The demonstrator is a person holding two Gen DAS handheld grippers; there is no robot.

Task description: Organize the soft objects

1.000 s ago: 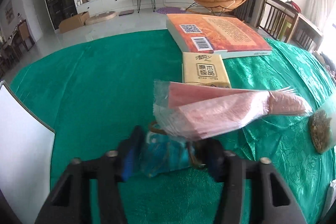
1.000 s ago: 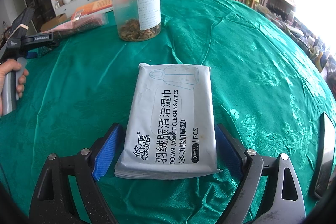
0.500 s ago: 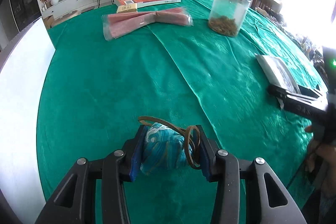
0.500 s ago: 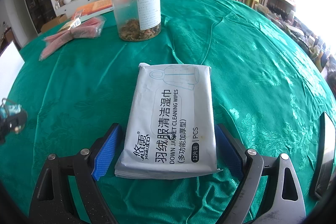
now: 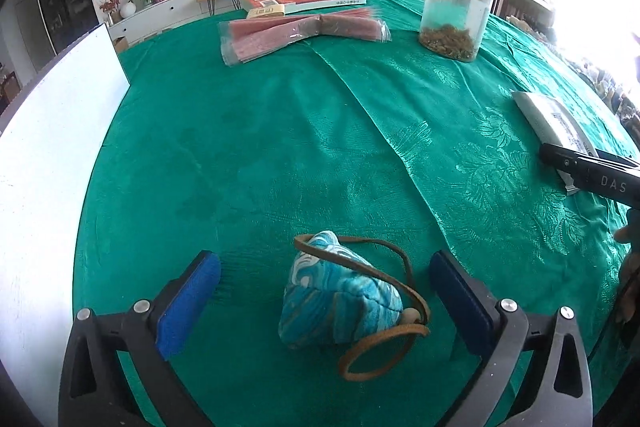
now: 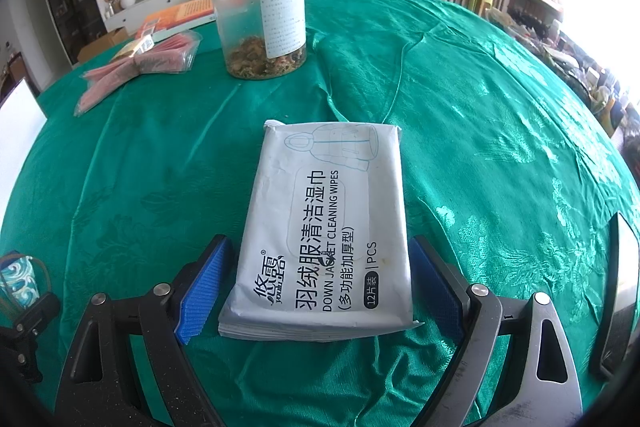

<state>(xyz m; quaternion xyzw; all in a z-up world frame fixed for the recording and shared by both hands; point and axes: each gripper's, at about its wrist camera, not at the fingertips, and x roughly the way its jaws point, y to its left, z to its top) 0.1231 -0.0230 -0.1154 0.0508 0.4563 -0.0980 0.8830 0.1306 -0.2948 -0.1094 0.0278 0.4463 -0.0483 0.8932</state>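
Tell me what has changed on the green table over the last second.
The left gripper carried the blue pouch away from the pink packet to the table's near side, set it on the green cloth and opened; its pads now stand clear of the pouch. The right gripper stayed open around the wipes pack, which did not move, nor did the jar.

Blue pouch [image 5: 340, 301] (brown cord looped around) on green cloth [image 5: 280, 147], between spread left claw [image 5: 324, 297] pads.
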